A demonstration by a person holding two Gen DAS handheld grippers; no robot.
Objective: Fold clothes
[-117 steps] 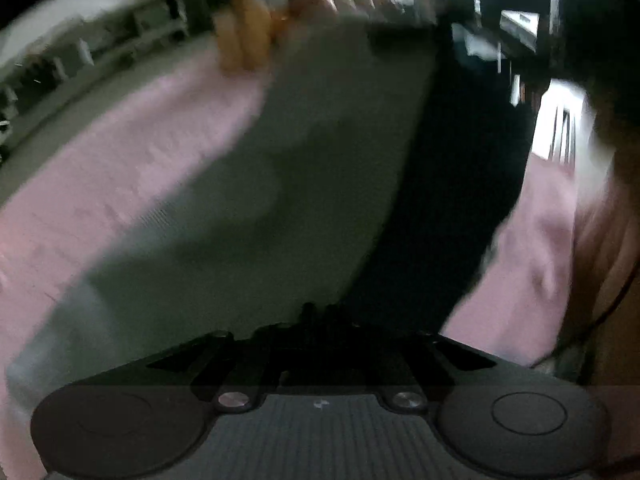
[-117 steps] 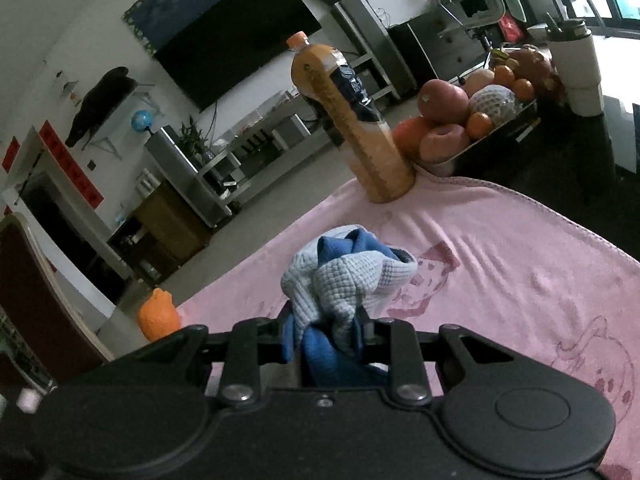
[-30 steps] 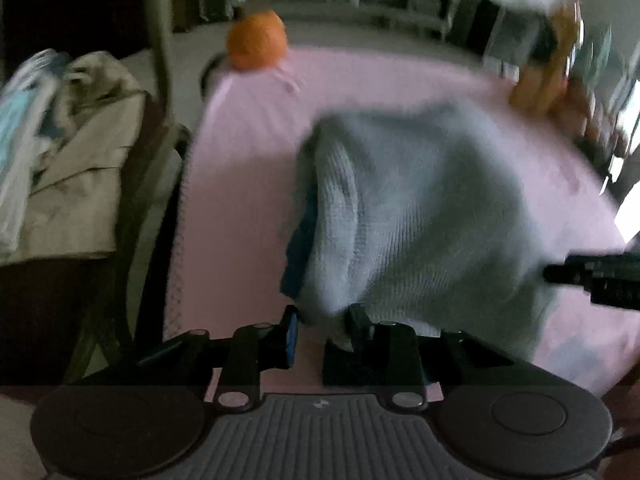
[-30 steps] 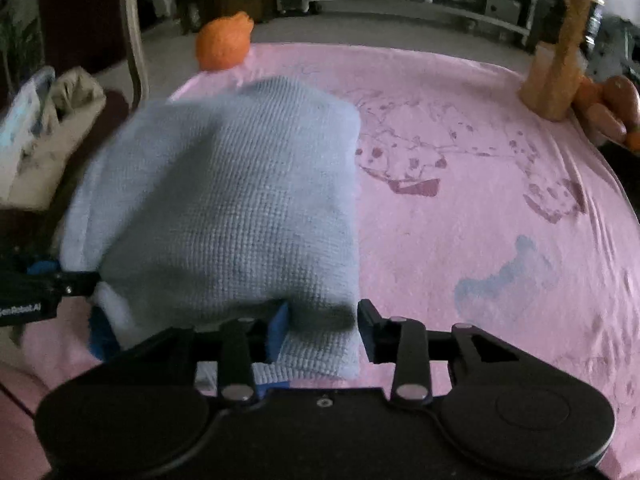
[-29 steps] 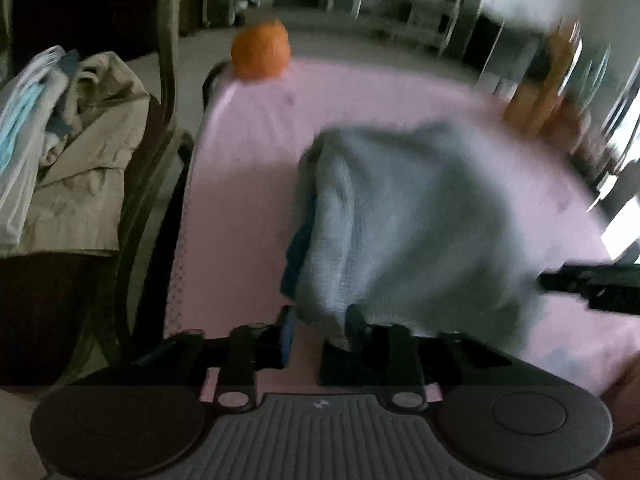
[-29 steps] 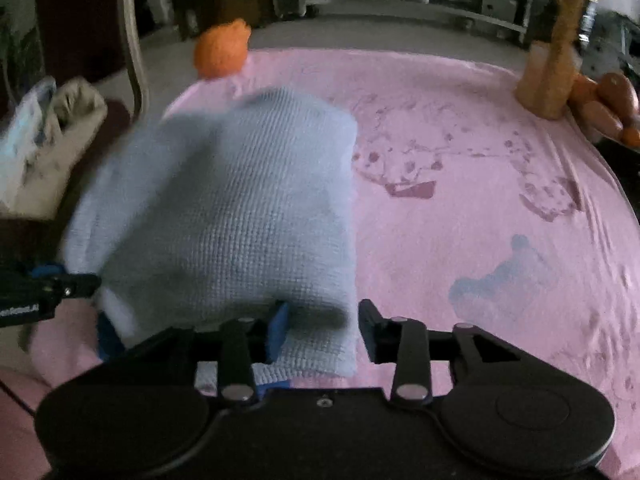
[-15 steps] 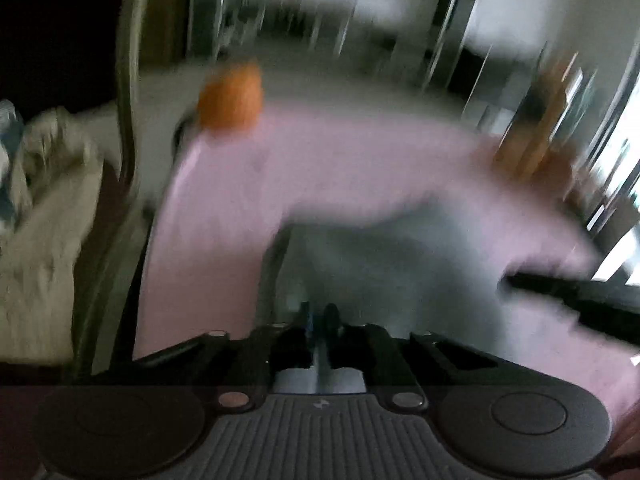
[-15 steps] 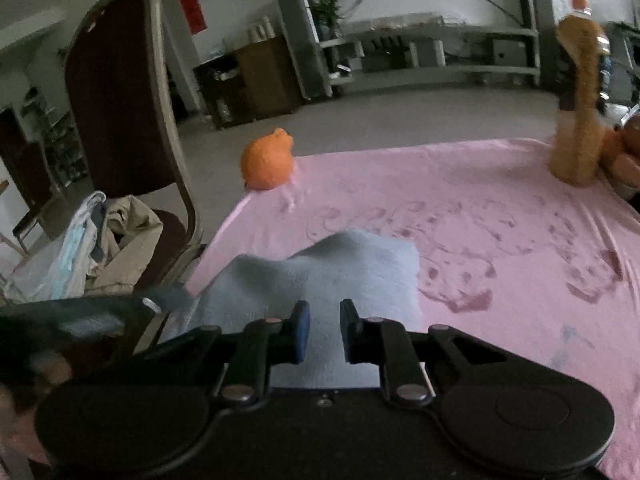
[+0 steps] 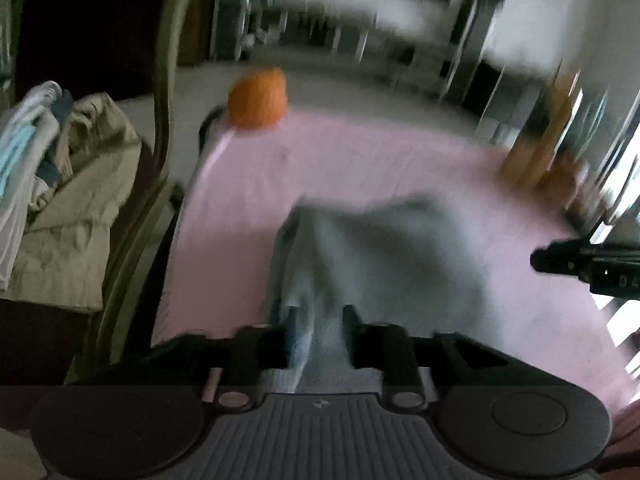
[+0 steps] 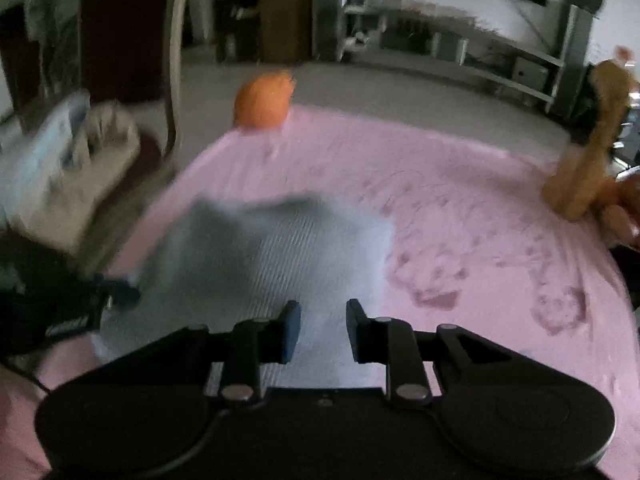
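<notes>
Grey knit garment (image 10: 272, 256) lying in a folded block on pink-covered worktop (image 10: 460, 208), near its left edge.
Left hand-held gripper (image 9: 318, 330) has jaws apart w/ a bit of the garment's near edge between them; blur hides whether it's pinched. Right hand-held gripper (image 10: 320, 330) is spread, empty, just above the fabric, prob. to let the fold settle flat. Orange fruit (image 10: 264, 98) sits at far corner.
</notes>
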